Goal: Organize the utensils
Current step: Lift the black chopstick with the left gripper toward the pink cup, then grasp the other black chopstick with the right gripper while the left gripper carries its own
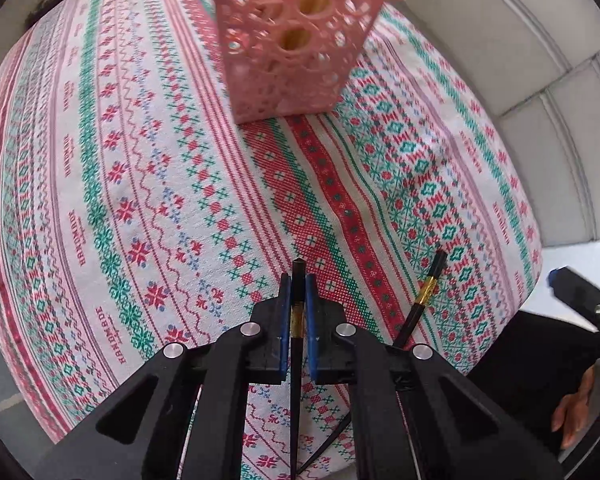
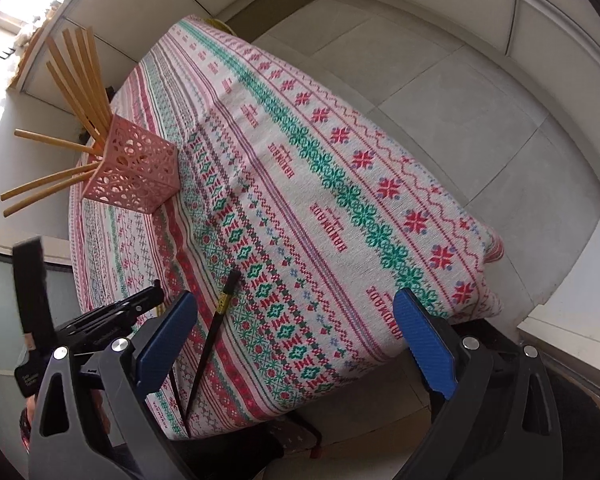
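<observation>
My left gripper (image 1: 299, 284) is shut on a black chopstick (image 1: 298, 360) with a gold band, held near its thick end above the patterned tablecloth (image 1: 140, 184). A second black chopstick (image 1: 420, 304) lies on the cloth just to the right; it also shows in the right wrist view (image 2: 216, 324). The pink perforated basket (image 1: 296, 48) stands ahead of the left gripper; in the right wrist view the basket (image 2: 134, 168) holds several wooden chopsticks (image 2: 80, 76). My right gripper (image 2: 296, 340) is open and empty above the table's near edge.
The left gripper's body (image 2: 112, 316) shows at the left of the right wrist view. The tablecloth (image 2: 340, 184) hangs over the table's edges. Grey floor tiles (image 2: 440, 92) and white walls surround the table. A person's hand (image 1: 572, 412) is at the lower right.
</observation>
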{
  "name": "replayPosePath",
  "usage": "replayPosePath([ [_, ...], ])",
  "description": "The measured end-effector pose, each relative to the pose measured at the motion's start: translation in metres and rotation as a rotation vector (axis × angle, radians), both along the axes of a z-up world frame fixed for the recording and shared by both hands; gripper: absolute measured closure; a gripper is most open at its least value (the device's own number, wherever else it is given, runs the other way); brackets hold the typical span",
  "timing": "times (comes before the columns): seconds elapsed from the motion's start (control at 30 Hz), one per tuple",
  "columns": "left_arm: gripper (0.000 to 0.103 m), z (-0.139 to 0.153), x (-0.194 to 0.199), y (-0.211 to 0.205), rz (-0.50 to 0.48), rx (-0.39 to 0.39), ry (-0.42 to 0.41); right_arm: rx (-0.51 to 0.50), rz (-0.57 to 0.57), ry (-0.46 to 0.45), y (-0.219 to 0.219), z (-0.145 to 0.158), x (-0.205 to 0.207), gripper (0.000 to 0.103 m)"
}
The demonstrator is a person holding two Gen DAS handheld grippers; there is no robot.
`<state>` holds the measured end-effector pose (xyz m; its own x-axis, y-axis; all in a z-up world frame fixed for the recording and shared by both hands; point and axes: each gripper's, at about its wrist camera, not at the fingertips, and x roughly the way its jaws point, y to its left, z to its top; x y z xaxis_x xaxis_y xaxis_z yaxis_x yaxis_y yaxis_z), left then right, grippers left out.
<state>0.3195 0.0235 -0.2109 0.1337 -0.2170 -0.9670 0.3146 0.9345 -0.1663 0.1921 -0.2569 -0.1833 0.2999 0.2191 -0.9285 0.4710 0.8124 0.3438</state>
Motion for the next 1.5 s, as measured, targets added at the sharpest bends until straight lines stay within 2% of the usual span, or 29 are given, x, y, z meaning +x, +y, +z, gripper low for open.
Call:
replayPosePath([
  [0.07, 0.097, 0.013, -0.009, 0.022, 0.085, -0.052, -0.069, 0.033, -0.006, 0.077, 0.011, -0.014, 0.013, 0.018],
  [0.13, 0.097, 0.026, -0.019, 0.04, 0.153, -0.072, -0.148, 0.055, -0.009, 0.164, 0.024, -0.03, 0.026, 0.027],
  [0.2, 0.097, 0.04, -0.03, 0.049, 0.175, -0.044, -0.23, 0.008, -0.005, 0.214, 0.038, -0.036, 0.038, 0.033],
  [0.27, 0.097, 0.056, -0.035, 0.055, 0.174, -0.07, -0.266, -0.023, 0.021, 0.24, 0.053, -0.037, 0.052, 0.045],
  [0.33, 0.097, 0.075, -0.024, 0.053, 0.176, -0.088, -0.303, -0.048, 0.036, 0.283, 0.066, -0.04, 0.062, 0.045],
  [0.43, 0.097, 0.086, -0.025, 0.052, 0.178, -0.106, -0.339, -0.102, 0.021, 0.322, 0.076, -0.043, 0.069, 0.043],
  [0.7, 0.097, 0.118, -0.039, 0.053, 0.213, -0.038, -0.521, -0.145, -0.033, 0.368, 0.111, -0.05, 0.072, 0.041],
  [0.8, 0.097, 0.123, -0.041, 0.055, 0.217, -0.034, -0.539, -0.2, -0.025, 0.359, 0.137, -0.052, 0.073, 0.041],
  [0.9, 0.097, 0.128, -0.043, 0.058, 0.222, -0.039, -0.55, -0.248, -0.014, 0.342, 0.155, -0.053, 0.072, 0.051],
  [1.0, 0.097, 0.129, -0.044, 0.06, 0.23, -0.044, -0.556, -0.257, -0.012, 0.328, 0.163, -0.051, 0.071, 0.07],
  [1.07, 0.097, 0.131, -0.045, 0.061, 0.233, -0.045, -0.556, -0.251, -0.005, 0.319, 0.162, -0.049, 0.071, 0.089],
  [1.3, 0.097, 0.133, -0.046, 0.061, 0.238, -0.046, -0.553, -0.169, -0.012, 0.248, 0.145, -0.047, 0.058, 0.096],
  [1.37, 0.097, 0.135, -0.047, 0.061, 0.241, -0.046, -0.558, -0.113, -0.013, 0.191, 0.135, -0.039, 0.049, 0.096],
  [1.5, 0.097, 0.142, -0.051, 0.065, 0.25, -0.097, -0.574, -0.104, 0.034, 0.011, 0.127, -0.004, 0.032, 0.096],
])
